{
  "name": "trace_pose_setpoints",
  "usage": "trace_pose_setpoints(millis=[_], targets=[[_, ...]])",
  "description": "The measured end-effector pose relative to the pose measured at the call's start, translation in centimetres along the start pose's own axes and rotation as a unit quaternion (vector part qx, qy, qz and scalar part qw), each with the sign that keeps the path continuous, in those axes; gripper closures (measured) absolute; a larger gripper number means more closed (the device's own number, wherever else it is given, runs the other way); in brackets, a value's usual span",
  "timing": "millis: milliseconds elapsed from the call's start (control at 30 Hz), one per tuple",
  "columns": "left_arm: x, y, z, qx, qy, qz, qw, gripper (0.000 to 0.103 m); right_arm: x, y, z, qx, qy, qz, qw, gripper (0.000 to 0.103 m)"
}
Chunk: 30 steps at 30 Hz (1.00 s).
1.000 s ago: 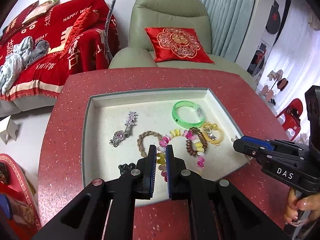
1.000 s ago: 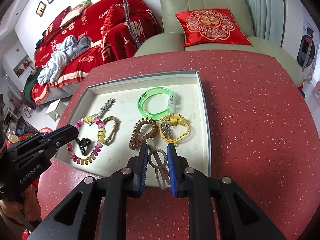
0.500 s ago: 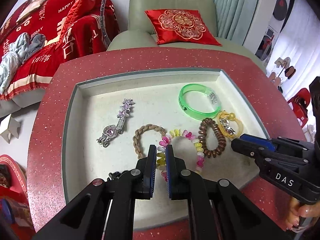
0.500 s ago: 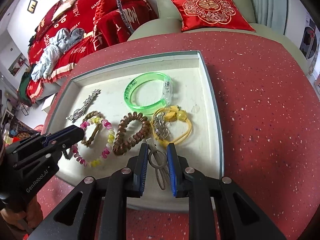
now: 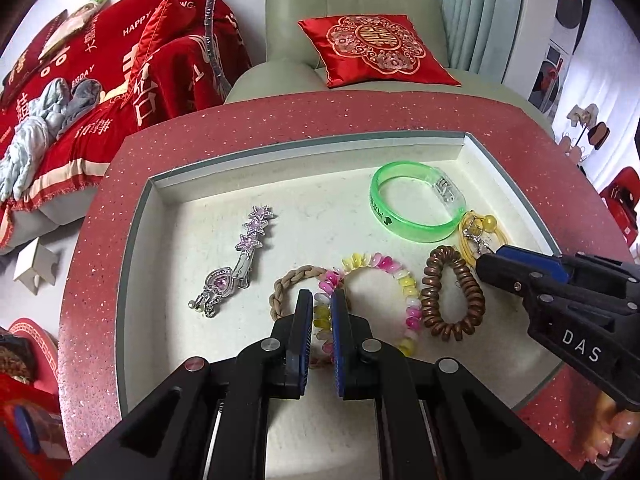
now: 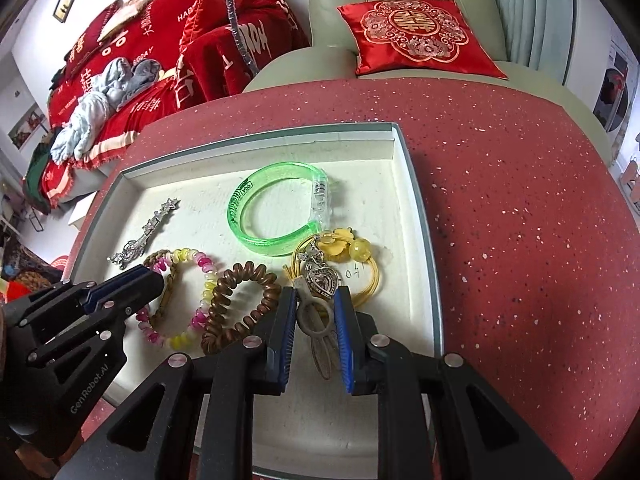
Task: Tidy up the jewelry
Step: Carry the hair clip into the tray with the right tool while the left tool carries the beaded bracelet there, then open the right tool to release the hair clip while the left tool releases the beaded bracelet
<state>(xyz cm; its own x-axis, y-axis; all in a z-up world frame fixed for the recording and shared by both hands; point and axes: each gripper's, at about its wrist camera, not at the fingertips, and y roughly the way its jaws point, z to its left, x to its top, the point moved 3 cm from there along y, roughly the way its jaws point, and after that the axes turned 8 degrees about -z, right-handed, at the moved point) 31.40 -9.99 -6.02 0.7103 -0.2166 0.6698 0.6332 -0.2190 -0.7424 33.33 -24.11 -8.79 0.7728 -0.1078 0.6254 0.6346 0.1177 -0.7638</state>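
A white tray with a grey rim holds the jewelry: a green bangle, a silver star hairpin, a tan braided tie, a pink-and-yellow bead bracelet, a brown coil tie and a yellow beaded cord. My left gripper hovers shut over the bead bracelet, with nothing gripped. My right gripper is shut on a grey hair clip, just in front of a silver heart pendant on the yellow cord.
The tray sits on a red speckled table. A green armchair with a red cushion stands behind it, and a sofa under a red blanket is at the left. A hand holds the right gripper's handle.
Both grippers have sunk and come closer over the tray, so the jewelry looks larger. The grey clip has stayed between the right gripper's pads. Neither gripper's opening has changed.
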Motion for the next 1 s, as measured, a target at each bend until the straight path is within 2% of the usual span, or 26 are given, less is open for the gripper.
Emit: trace_pose_setpoints(millis=[133,200,267,533,867,1000], targets=[[0.0,-0.1,-0.1,0.002,0.003,-0.001,1.0000,0.076,0.0,-0.1,-0.1,0.000,0.004,0.003,1.000,0.080],[0.0,-0.4,-0.1,0.004,0.005,-0.005,1.0000,0.076,0.0,-0.2,-0.1,0.003,0.006,0.005,1.000,0.062],[0.0,-0.6,-0.2,0.005,0.005,-0.009,0.9999,0.076,0.1,-0.5,-0.1,0.007,0.012,0.001,1.000,0.057],[0.2,-1.6,0.0,0.008,0.000,-0.025,0.9997,0.076,0.9,-3.2,-0.4,0.038,0.048,-0.029,0.998,0.056],[0.7,-4.1,0.2,0.028,-0.005,-0.074,0.9968,0.076,0.5,-5.7,-1.4,0.042,0.075,-0.048,0.995,0.055],[1.0,-4.9,0.6,0.028,-0.015,-0.082,0.9961,0.076,0.3,-6.0,-1.4,0.039,0.072,-0.048,0.995,0.055]])
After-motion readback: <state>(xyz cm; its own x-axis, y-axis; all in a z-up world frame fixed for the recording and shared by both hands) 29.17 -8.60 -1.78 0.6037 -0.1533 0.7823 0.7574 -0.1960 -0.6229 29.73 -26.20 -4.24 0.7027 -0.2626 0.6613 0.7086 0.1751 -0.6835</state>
